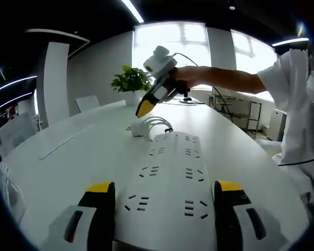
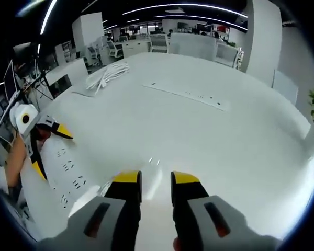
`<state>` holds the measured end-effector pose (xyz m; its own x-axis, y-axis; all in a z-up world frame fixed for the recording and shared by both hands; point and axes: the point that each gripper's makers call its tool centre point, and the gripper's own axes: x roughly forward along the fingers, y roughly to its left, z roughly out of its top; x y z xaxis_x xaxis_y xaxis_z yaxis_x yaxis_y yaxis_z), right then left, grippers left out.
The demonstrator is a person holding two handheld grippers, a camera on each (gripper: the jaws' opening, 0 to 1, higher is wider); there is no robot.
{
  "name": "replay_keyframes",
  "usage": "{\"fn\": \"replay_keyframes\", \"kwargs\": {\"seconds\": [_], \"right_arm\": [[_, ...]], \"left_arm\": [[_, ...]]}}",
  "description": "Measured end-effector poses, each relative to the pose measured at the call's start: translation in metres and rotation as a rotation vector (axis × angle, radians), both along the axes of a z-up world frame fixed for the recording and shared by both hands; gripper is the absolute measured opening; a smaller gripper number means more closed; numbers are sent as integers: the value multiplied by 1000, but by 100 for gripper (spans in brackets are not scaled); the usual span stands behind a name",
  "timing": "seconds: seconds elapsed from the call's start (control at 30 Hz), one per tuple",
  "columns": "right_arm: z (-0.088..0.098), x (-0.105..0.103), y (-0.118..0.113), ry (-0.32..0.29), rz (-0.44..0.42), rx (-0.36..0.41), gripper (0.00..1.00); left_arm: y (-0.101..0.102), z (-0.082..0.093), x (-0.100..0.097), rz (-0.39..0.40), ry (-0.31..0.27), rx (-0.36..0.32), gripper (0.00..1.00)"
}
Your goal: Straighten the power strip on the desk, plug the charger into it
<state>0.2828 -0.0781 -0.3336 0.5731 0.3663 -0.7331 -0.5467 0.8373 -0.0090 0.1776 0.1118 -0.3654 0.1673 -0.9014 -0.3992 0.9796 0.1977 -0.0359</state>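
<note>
Setting: open-plan office, meeting area. Evidence: large white oval conference table (image 2: 209, 130) with a flush cable-access strip (image 2: 186, 95); rows of desks and office chairs (image 2: 115, 48) behind; white structural pillar (image 1: 56, 78); linear ceiling lights (image 2: 186, 6); tall bright windows (image 1: 170, 44); potted green plant (image 1: 131, 81) on the table's far end.
</note>
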Motion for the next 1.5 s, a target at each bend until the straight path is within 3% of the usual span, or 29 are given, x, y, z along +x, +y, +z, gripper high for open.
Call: {"fn": "replay_keyframes", "kwargs": {"seconds": [0.07, 0.3, 0.67, 0.9, 1.1, 1.23, 1.5], "right_arm": [[-6, -3, 2, 9, 16, -33, 22], [-7, -2, 11, 13, 21, -22, 24], [-22, -4, 14, 46, 17, -68, 26], [-26, 0, 13, 20, 77, -190, 25], [-26, 5, 12, 29, 37, -162, 24], [-26, 5, 13, 26, 77, -187, 24], [-25, -3, 10, 60, 54, -168, 23]], "left_arm": [[0, 0, 0, 0, 0, 1, 78], [0, 0, -2, 2, -1, 0, 78], [-1, -1, -5, 4, -1, 0, 79], [-1, -1, -6, 6, -1, 1, 79], [-1, -1, -7, 9, -1, 2, 79], [-1, -1, -9, 12, -2, 4, 79], [-1, -1, -10, 12, -2, 2, 79]]}}
